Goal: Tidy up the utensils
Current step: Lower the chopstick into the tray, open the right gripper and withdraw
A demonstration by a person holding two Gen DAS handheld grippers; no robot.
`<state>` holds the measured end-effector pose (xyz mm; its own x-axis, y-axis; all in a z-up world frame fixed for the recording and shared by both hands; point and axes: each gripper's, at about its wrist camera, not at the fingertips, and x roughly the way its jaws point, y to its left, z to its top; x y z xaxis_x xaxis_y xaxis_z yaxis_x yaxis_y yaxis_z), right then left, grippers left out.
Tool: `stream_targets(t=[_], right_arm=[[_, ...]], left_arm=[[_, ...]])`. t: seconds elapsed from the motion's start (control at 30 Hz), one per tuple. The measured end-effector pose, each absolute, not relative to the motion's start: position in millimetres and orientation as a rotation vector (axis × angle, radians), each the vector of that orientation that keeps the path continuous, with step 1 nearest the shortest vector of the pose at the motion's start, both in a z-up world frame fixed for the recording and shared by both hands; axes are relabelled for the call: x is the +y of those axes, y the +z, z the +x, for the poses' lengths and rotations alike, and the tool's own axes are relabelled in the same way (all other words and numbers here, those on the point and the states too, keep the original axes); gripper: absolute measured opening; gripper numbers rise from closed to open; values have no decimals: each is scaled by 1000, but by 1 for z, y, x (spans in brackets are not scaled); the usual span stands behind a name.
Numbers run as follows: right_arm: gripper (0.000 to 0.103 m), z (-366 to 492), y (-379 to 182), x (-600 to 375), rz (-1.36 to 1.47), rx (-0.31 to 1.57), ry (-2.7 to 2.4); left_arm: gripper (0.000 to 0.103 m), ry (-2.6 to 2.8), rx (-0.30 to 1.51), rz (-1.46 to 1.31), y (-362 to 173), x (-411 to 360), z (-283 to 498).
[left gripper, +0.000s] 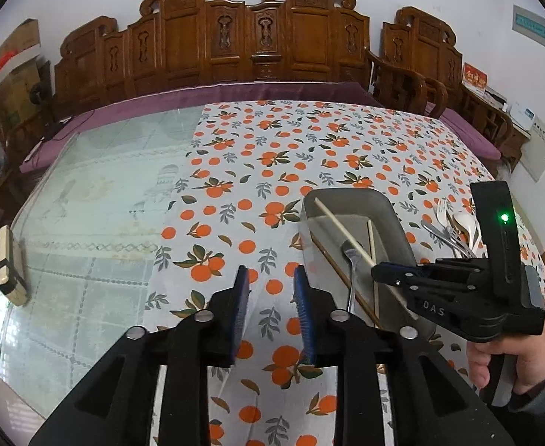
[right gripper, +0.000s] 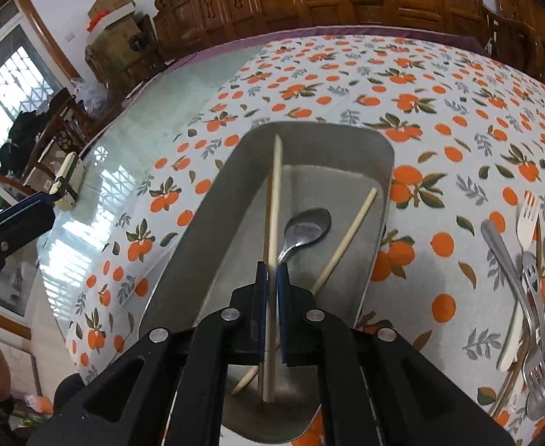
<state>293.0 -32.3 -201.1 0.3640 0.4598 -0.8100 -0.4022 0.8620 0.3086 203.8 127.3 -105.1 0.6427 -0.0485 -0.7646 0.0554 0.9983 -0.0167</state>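
Right gripper (right gripper: 271, 275) pinches a chopstick (right gripper: 275, 200) over the tray (right gripper: 213, 223) (mid-tray).

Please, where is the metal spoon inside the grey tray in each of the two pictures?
Left wrist view: the metal spoon lies right of centre, in the grey tray, its bowl under a chopstick.
Right wrist view: the spoon is at centre, just beyond the right tongs.
Shared landmark: the grey tray on the orange-print cloth.
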Motion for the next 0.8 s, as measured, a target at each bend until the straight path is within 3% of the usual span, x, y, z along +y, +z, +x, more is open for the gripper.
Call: stream_targets(t=[0.3, 0.57, 0.7, 0.77, 0.8], right_arm=[[10, 273, -166, -66, 43, 956, 622], [10, 251, -141, -149, -41, 894, 552], [10, 250, -142, -201, -52, 894, 469], [25, 250, -149, -224, -59, 904, 427], [25, 250, -152, -231, -59, 909, 417]], left_arm=[[38, -73, 850, 15, -97, 112, 194], [64, -134, 838, 17, -97, 66, 201], [64, -170, 840, 28, -99, 37, 203], [65, -190, 841, 33, -102, 22, 204], [65, -197, 842, 31, -103, 16, 205]])
